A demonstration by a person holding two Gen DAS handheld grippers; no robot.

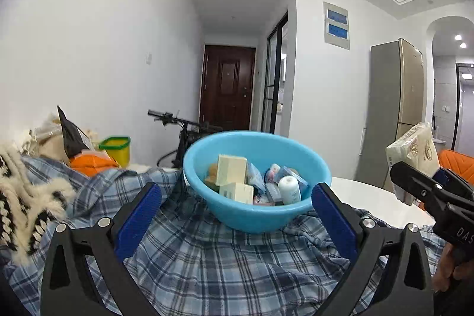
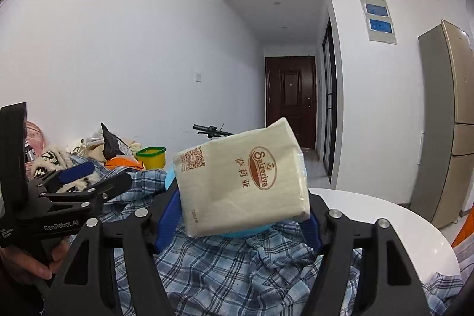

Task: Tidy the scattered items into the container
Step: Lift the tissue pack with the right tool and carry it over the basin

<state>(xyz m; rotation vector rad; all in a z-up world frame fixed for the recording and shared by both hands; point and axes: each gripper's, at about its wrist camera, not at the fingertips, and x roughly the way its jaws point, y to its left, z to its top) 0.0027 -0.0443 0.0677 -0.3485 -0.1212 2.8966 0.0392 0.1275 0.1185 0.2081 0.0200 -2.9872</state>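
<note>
Plaid cloth point(image 1: 225, 262) over white table point(image 1: 376, 197), white-walled hallway, brown door point(image 1: 226, 88)

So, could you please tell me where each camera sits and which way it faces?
Left wrist: on the left gripper, facing roughly level at the light blue plastic bowl on the blue plaid cloth; its open blue-padded fingers show, and the right gripper at right.
Right wrist: on the right gripper, facing the cream tissue pack it grips; the left gripper and a hand show at left.
Shared: bowl, cloth, tissue pack, brown door, round white table.
</note>
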